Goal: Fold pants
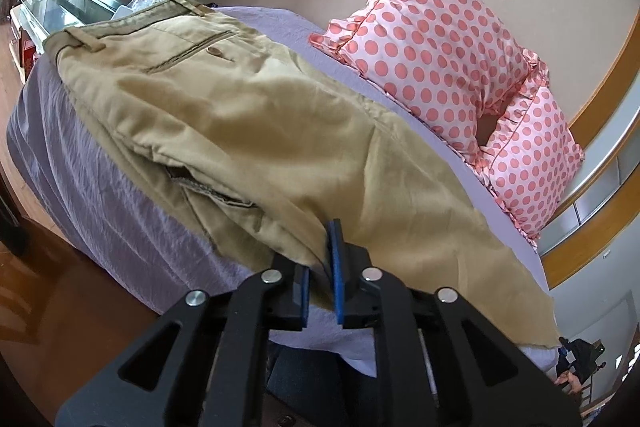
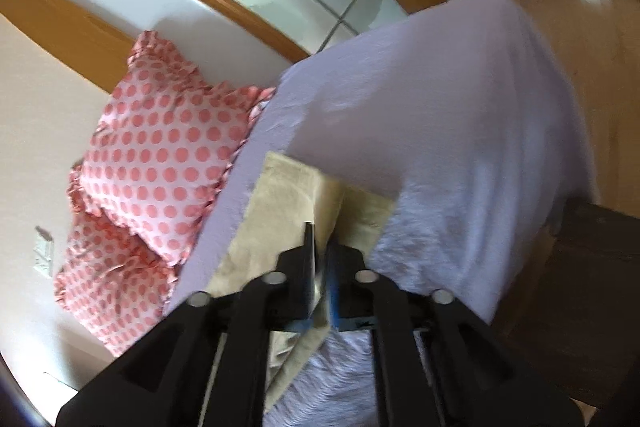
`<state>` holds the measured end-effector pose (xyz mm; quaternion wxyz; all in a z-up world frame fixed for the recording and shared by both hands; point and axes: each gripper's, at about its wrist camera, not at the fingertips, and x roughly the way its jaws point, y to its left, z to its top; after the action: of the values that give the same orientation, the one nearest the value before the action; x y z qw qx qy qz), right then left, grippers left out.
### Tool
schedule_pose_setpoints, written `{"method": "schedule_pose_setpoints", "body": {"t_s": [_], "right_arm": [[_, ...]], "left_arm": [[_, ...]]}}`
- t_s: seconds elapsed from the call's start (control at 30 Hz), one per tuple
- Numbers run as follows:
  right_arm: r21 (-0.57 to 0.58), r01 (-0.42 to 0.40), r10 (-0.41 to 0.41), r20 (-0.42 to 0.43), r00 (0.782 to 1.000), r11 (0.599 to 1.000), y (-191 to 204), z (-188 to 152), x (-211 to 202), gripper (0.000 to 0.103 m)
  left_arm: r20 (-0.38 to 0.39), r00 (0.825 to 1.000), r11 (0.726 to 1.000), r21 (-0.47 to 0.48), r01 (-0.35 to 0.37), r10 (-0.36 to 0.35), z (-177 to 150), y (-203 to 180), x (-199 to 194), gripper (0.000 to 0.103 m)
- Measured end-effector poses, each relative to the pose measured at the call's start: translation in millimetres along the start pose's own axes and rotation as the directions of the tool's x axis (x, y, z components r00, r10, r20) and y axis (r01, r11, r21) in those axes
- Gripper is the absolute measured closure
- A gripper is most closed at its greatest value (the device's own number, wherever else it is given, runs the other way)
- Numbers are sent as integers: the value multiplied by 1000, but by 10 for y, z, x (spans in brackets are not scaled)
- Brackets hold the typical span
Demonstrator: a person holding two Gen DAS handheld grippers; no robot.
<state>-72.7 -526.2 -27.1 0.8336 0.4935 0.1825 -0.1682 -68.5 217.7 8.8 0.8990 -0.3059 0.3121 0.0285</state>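
Tan khaki pants [image 1: 248, 115] lie across a lavender bed sheet [image 1: 104, 187], waistband and back pocket at the far left. My left gripper [image 1: 322, 259] is shut on a fold of the pants' near edge. In the right wrist view the leg end of the pants [image 2: 288, 195] lies on the sheet [image 2: 460, 131]. My right gripper [image 2: 320, 259] is shut on the cloth near the leg hem, lifting a fold.
Two pink polka-dot pillows [image 1: 436, 39] lean on the wall at the head of the bed; they also show in the right wrist view [image 2: 160, 163]. A glass TV stand [image 1: 60, 3] stands beyond the bed. Wooden floor [image 2: 580, 27] surrounds the bed.
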Motion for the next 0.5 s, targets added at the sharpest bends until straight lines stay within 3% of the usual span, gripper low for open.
{"method": "schedule_pose_setpoints", "body": {"t_s": [0.07,0.13,0.27,0.33,0.43,0.47,0.5], "right_arm": [[-9,30,-29,49,998,1000,-10,19,-102,46],[-31,53,-50,88,995,998,-15,35,-164,46],[-39,59,-57,52,997,997,-54,-4,-43,48],[-75,67,-62,76,995,995,-3,-67,-42,48],[-111,40,-34,54,998,993,45,-169,19,66],[-132,27,-22,43,999,991,62,-206,61,77],[-142,15,-11,30,999,990,70,-222,107,96]], "left_arm": [[6,1000,1000,10,7,-7,-33,5,-46,87],[19,1000,1000,17,15,-15,-63,8,-108,83],[42,998,999,0,42,-42,-117,71,-230,75],[62,997,999,-17,41,-40,-142,120,-307,70],[104,995,998,-54,15,-9,-135,232,-419,59],[112,994,998,-69,10,-2,-127,284,-437,57],[113,994,997,-79,7,1,-121,312,-443,53]]}}
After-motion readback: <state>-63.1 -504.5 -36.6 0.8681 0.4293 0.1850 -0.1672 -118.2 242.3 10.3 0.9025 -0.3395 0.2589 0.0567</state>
